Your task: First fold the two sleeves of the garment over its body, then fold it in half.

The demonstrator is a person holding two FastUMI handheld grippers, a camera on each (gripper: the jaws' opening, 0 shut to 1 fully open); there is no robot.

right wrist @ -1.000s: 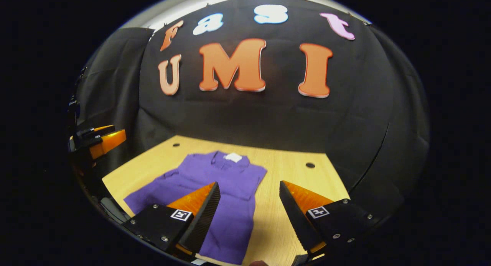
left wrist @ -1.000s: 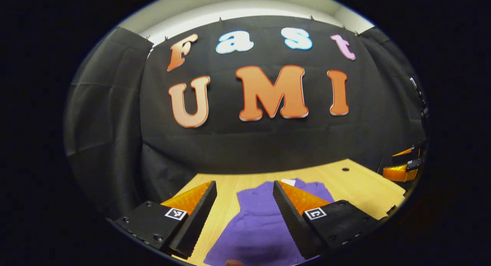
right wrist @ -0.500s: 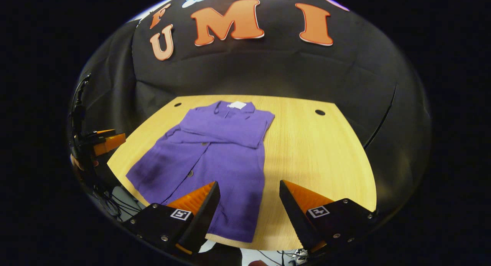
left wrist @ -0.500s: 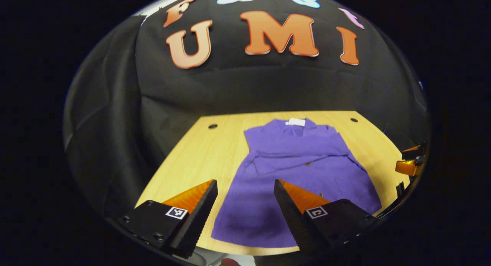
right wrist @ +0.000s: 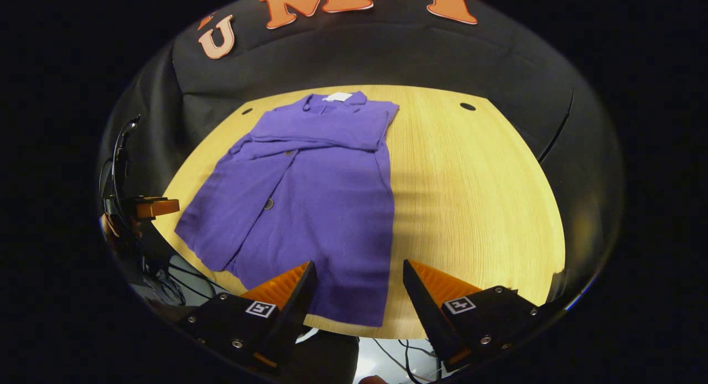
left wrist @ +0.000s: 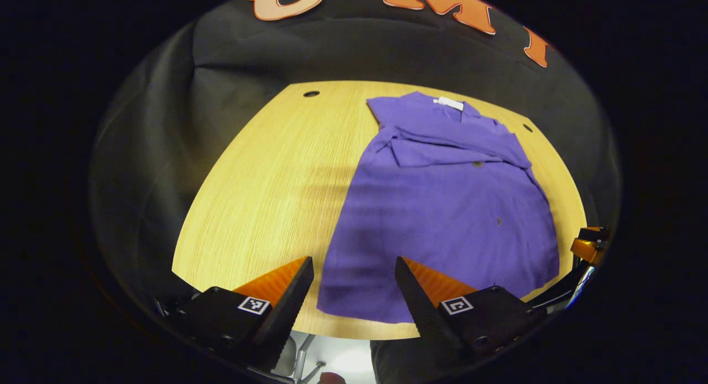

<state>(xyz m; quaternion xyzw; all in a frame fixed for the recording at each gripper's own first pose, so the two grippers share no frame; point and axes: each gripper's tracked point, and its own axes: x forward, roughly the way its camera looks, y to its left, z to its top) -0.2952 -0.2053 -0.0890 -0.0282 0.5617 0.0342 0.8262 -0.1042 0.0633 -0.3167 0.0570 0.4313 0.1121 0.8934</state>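
The purple garment lies flat on the wooden table, collar at the far end and hem at the near edge, with both sleeves already lying across the chest, so by my judgement the step in hand is the fold in half. The left gripper hangs above the near edge with its fingers spread and nothing between them; the hem's left corner sits just ahead of it, between the two fingers. The right gripper is likewise released and empty, and the hem's right corner lies just ahead of its left finger. In the right gripper view, the left gripper shows far off to the left beyond the shirt's flared corner. To do the fold well, each claw should come down on its own hem corner and pinch all the layers there, since the button placket means the front panels could slide apart if only the top one is caught. Both corners should then rise together and travel forward toward the collar at an even pace, keeping the hem taut between the claws so the folded sleeves stay put and the edges line up near the shoulders.
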